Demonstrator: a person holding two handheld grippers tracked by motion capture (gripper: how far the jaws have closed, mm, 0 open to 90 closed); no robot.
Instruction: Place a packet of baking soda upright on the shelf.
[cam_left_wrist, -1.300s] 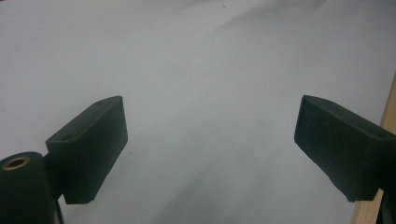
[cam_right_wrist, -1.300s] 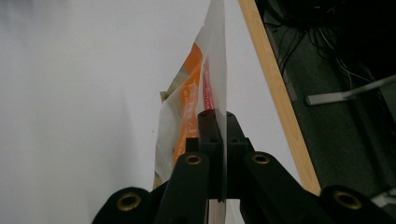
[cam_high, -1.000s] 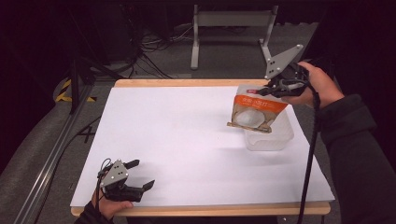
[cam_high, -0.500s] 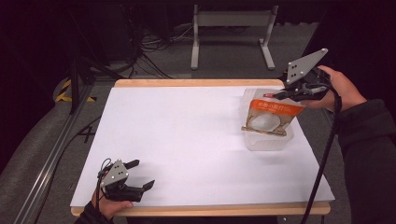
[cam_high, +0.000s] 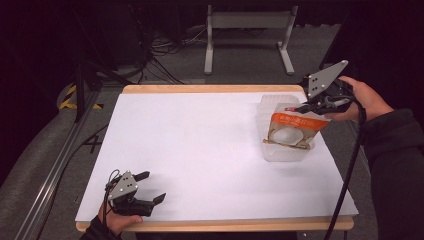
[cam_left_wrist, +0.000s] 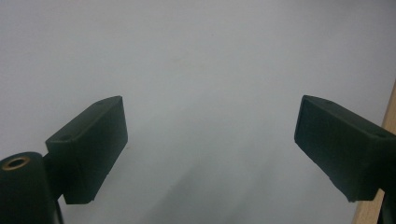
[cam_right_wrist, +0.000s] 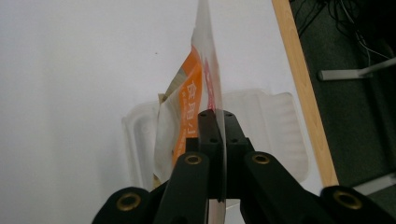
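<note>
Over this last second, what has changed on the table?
The right hand-held gripper, shut on the top edge of the orange pouch, has swung out toward the table's right edge, and the pouch has come lower, its bottom now down in the clear plastic container. The container has not moved. The left hand-held gripper stays open and empty at the near left corner.

High cam overhead; tong cams close on table (cam_high: 200, 145).

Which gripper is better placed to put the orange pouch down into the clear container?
Right. The right gripper already clamps the orange pouch above the clear container; the left gripper sits open at the near-left corner.
</note>
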